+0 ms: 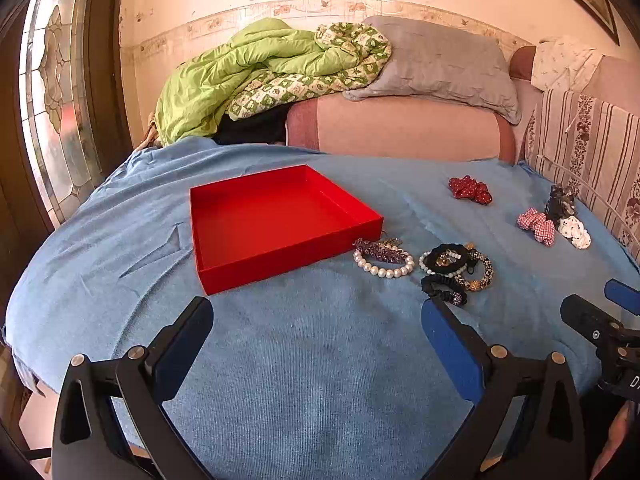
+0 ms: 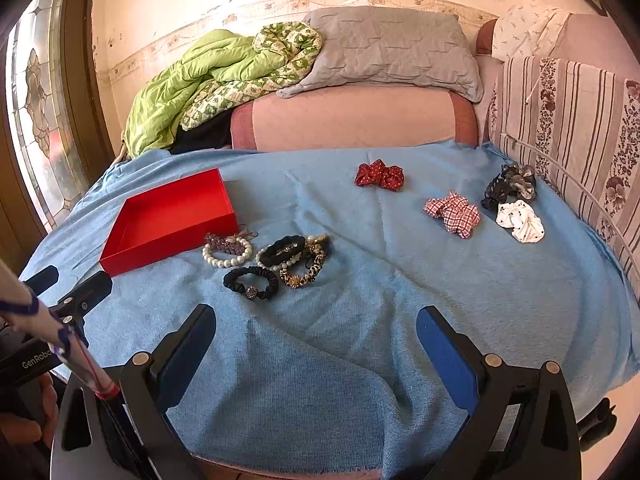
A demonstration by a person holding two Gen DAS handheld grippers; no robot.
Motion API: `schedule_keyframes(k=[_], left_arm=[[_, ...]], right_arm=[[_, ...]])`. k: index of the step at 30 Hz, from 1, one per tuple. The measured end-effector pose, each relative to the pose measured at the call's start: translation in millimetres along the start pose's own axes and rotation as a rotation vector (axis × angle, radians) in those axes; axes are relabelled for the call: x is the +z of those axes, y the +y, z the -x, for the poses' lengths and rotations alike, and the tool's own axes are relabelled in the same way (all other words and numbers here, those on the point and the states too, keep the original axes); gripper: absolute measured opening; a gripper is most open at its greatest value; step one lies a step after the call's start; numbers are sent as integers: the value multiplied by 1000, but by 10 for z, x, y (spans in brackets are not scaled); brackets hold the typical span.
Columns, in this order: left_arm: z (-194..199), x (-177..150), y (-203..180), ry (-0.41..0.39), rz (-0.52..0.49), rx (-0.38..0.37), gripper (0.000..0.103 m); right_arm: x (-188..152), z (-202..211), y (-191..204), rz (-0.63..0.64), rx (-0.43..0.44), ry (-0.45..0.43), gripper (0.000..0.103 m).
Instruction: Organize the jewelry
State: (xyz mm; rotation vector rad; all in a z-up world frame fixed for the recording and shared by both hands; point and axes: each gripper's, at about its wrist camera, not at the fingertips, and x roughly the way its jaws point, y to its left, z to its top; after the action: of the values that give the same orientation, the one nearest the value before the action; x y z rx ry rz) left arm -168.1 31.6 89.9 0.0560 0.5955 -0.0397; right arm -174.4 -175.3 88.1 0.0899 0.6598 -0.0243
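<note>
A: Report finger state, both units.

B: Left gripper (image 1: 316, 344): fingers spread wide, nothing between them. Right gripper (image 2: 316, 346): same, released and empty. Both hover low over the blue blanket (image 2: 360, 340) at the near edge.

A: Locate the jewelry.

B: A cluster lies ahead on the blanket. Nearest is the black band (image 2: 251, 283). Just beyond it sit the leopard band (image 2: 306, 274) and the pearl bracelet (image 2: 227, 255), which touches a purple piece (image 2: 226, 242). The red tray (image 1: 276, 220) is directly behind, its near right corner just beside the pearls. The tray is empty.

A: Which unit is nearer?

B: From the left gripper, the cluster lies ahead and to the right, the black band just past the right fingertip. From the right gripper, it lies ahead and slightly left. Distances look similar; the right appears better aligned. The bands are loops, with no clear long axis.

A: Farther items?

B: Four scrunchies lie well apart, far right: red (image 2: 379, 175), checked (image 2: 454, 214), white (image 2: 520, 221), dark (image 2: 510, 185).
</note>
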Motion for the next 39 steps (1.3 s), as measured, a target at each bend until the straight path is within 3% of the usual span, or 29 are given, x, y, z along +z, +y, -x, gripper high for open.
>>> schedule_keyframes(k=[17,23,28,34,39], left_arm=[[-329,34,63,121,49,-93,103],[-477,119,5,148,14,-148,103],[-599,113,-67,186,8,-209,103],[-690,98,-142,220,-9,-250,103],[-808,147,-198,256,0,-302,103]], right_arm=[[57,-184,-84,-33,43,51,99],[158,-432,-183,-84,122,117,84],[294,-809,-364,-194,215,214,61],[415,-1287,-503,-303,257,325,54],[466,-1512,-495,-336,277,361,46]])
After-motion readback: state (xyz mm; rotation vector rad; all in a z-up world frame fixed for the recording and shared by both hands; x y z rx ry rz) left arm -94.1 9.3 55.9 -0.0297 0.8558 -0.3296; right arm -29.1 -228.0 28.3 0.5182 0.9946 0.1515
